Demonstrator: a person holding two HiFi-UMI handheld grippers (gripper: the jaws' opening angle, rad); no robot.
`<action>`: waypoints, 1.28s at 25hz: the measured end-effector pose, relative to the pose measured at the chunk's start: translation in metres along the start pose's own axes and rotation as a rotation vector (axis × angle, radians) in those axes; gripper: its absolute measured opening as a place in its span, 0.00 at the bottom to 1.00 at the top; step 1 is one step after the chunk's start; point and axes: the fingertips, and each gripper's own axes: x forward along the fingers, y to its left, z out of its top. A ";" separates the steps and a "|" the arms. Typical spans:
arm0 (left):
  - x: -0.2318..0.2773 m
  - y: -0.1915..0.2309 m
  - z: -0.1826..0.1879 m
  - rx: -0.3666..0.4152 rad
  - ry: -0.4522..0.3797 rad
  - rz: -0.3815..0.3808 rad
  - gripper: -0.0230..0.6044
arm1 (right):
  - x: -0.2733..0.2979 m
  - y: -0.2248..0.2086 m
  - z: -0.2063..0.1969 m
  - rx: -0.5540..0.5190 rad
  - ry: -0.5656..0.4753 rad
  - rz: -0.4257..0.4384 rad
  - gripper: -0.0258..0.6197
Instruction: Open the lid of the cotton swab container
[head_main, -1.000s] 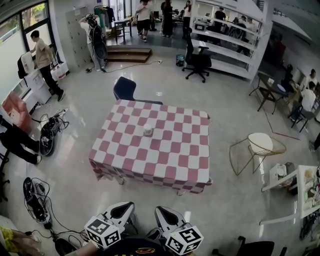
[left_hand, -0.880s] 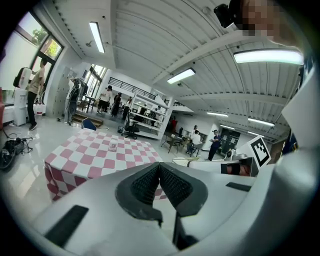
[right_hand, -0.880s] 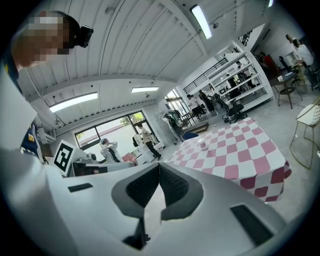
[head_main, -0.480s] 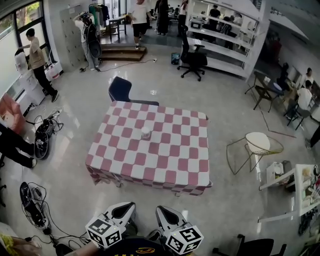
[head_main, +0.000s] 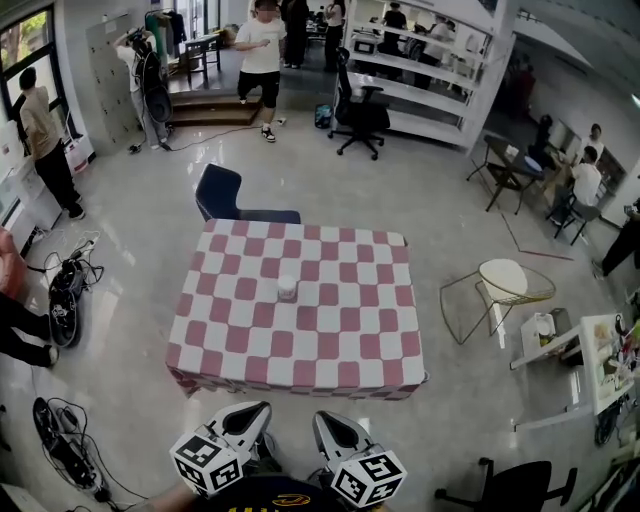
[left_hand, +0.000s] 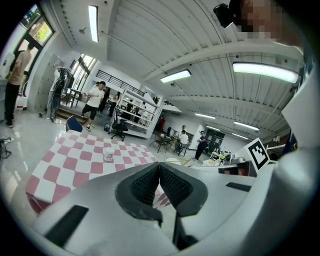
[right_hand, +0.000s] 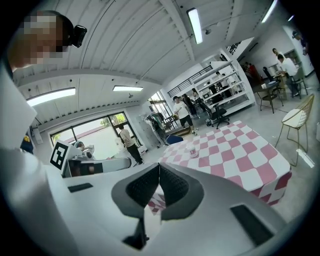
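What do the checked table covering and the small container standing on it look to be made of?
Table covering: likely cloth, matte, pink-and-white check; its edges hang over the table in soft folds. Container: possibly plastic, pale whitish with a label-like mark; too small to be sure.

Open office: white shelving (head_main: 432, 72), swivel chair (head_main: 360, 112), desk workers (head_main: 586, 180).

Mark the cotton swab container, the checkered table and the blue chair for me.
cotton swab container (head_main: 287, 288), head view, its white body
checkered table (head_main: 350, 320), head view, bare cloth right of the container
blue chair (head_main: 218, 190), head view, its backrest
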 end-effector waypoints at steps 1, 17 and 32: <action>0.002 0.008 0.002 -0.003 0.003 -0.011 0.04 | 0.007 0.000 0.001 0.003 -0.001 -0.013 0.06; 0.027 0.072 0.014 -0.055 0.045 -0.136 0.04 | 0.060 -0.006 0.005 0.028 0.038 -0.168 0.06; 0.095 0.091 0.063 -0.019 -0.003 0.008 0.04 | 0.111 -0.069 0.069 0.022 0.039 -0.017 0.06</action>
